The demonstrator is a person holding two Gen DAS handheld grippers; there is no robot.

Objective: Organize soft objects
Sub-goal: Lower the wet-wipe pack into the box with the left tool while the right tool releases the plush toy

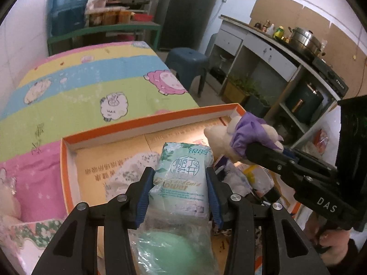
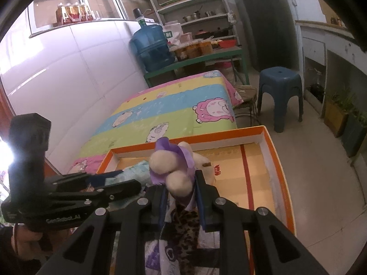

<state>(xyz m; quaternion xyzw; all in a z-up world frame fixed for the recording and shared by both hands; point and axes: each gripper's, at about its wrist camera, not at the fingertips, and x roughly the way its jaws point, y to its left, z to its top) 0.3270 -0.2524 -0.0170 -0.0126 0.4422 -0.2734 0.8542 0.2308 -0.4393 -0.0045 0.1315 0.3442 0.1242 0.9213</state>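
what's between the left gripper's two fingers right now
A pale green tissue pack, pinched between the left gripper's blue pads above the orange box; the left wrist view shows it.

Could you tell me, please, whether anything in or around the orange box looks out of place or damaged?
Nothing looks damaged or spilled. The left tool grips a tissue pack and the right tool a plush toy, both over the orange box. The box's right half is bare, while loose bags crowd together messily beside the pack.

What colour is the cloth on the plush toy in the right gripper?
Purple, wrapped on a cream plush toy; it shows best in the left wrist view.
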